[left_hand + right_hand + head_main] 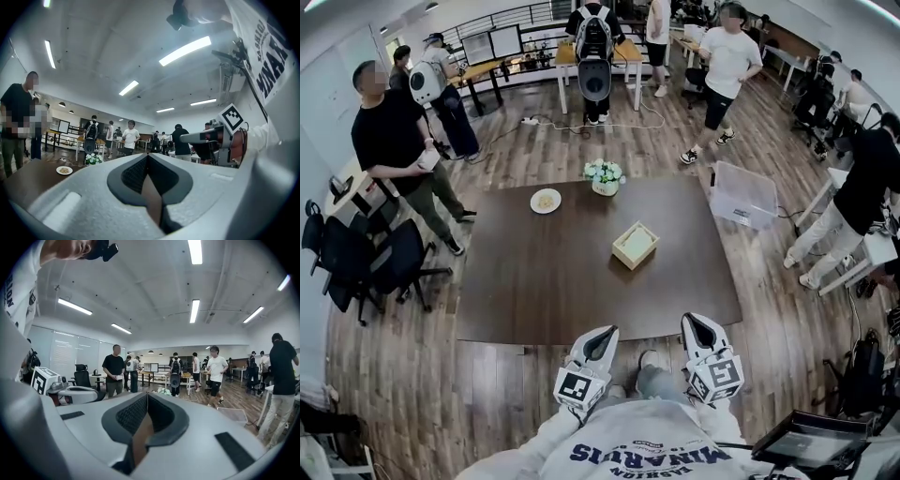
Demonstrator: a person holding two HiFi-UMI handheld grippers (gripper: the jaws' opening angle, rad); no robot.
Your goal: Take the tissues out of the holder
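2 grippers sit low at 6 o'clock, tucked against the person's sweatshirt and just past the near edge of the dark table (516, 300). Left gripper (605, 334): jaws together, nothing between them. Right gripper (697, 324): jaws together too, empty. The tissue holder (635, 245), a light wooden box, is at 12 o'clock from the grippers, slightly right of table centre, rotated so no side runs parallel to the table edges, well apart from both grippers. Can't tell from here how much tissue shows at its top. Bare tabletop on all 4 sides of the box, and the lane from the near edge up to it is open. A small plate (546, 201) is at 11 o'clock and a pot of flowers (604, 175) sits at the far edge at 12 o'clock, both well apart from the box. Off the table: a clear plastic bin (742, 194) near the far right corner at 1 o'clock, black chairs (366, 262) at 9 o'clock, and a person in black (394, 150) standing at 10 o'clock.
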